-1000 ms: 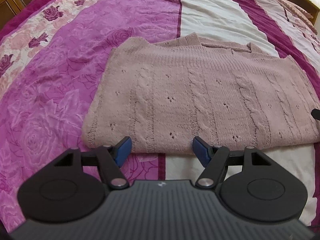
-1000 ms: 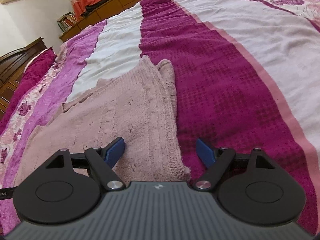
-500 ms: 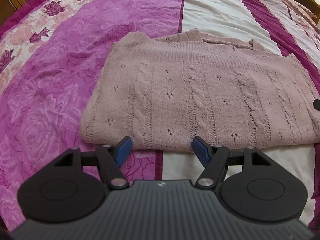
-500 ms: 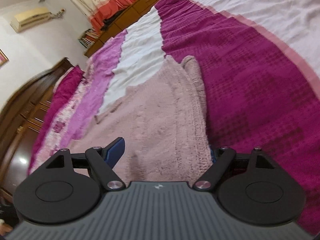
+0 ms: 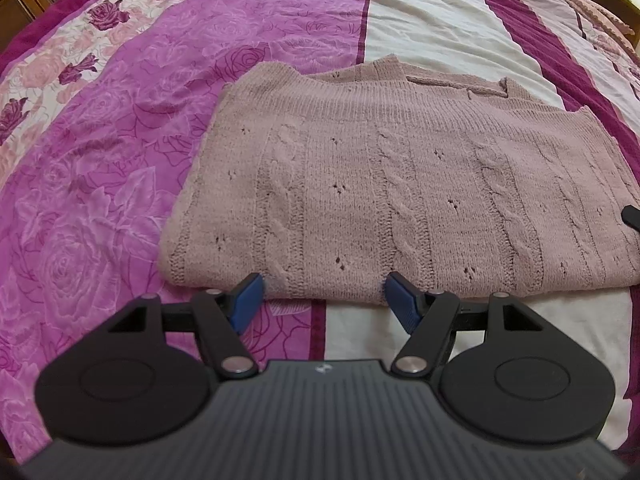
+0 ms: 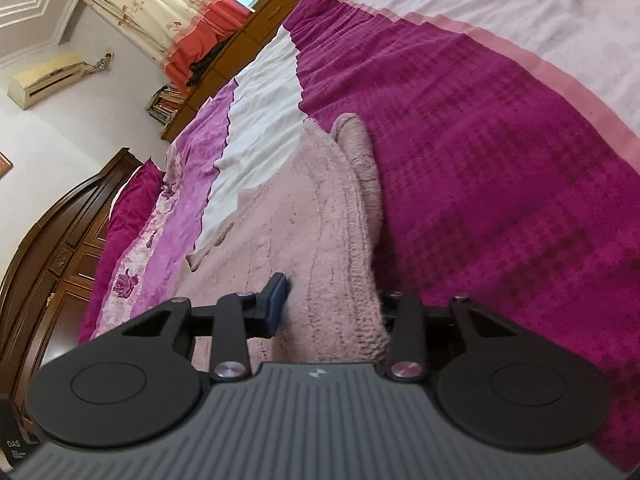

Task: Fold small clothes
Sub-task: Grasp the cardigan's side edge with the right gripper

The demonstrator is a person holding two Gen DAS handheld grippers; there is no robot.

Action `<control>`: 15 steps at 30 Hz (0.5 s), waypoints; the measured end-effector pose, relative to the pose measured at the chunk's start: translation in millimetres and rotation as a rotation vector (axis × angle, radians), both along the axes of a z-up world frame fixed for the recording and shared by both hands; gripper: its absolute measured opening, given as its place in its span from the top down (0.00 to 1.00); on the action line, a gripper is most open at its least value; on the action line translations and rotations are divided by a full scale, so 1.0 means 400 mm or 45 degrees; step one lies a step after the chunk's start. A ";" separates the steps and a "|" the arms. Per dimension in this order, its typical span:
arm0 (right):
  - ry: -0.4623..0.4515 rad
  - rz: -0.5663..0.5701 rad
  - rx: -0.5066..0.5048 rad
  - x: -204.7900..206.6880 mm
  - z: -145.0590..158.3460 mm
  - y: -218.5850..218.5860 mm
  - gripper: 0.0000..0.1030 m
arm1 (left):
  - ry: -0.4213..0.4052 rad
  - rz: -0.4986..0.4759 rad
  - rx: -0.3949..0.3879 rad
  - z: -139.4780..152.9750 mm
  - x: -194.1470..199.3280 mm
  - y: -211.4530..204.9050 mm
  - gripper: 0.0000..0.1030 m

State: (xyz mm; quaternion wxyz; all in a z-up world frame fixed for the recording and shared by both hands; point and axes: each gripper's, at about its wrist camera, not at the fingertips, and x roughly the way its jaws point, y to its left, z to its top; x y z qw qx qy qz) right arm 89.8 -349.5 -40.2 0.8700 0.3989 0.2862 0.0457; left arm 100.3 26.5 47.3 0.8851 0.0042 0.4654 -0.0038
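Observation:
A dusty-pink cable-knit sweater [image 5: 400,184] lies folded flat on the bed. My left gripper [image 5: 324,300] is open and empty, its blue pads just short of the sweater's near edge. In the right wrist view the sweater [image 6: 312,220] runs between the jaws of my right gripper [image 6: 332,304], at its right edge. The left blue pad [image 6: 276,300] rests on top of the knit. The right pad is hidden under the edge. The jaws are partly closed; I cannot tell if they grip. The right gripper's tip [image 5: 632,218] shows at the left view's right edge.
The bed has a bedspread [image 5: 120,160] with pink rose print, white and magenta stripes. A dark wooden headboard [image 6: 60,248] stands at the left of the right view. A wooden bench with books [image 6: 172,100], curtains and an air conditioner [image 6: 44,80] are beyond the bed.
My right gripper has tilted and slid onto the sweater's right edge, its jaws closing in around it. My left gripper has barely moved and stays open.

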 end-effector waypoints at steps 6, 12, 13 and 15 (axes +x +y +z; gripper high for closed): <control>0.002 0.002 -0.016 0.007 -0.004 0.004 0.57 | 0.001 0.001 -0.001 -0.001 -0.002 0.000 0.33; 0.008 0.022 0.007 0.011 -0.010 -0.003 0.56 | 0.003 0.001 0.000 0.000 -0.003 -0.001 0.33; 0.008 0.024 0.013 0.012 -0.012 -0.005 0.56 | 0.003 0.001 0.000 0.000 -0.004 -0.001 0.33; 0.006 0.033 0.012 0.014 -0.014 -0.008 0.56 | 0.004 -0.001 0.002 0.000 -0.004 -0.002 0.33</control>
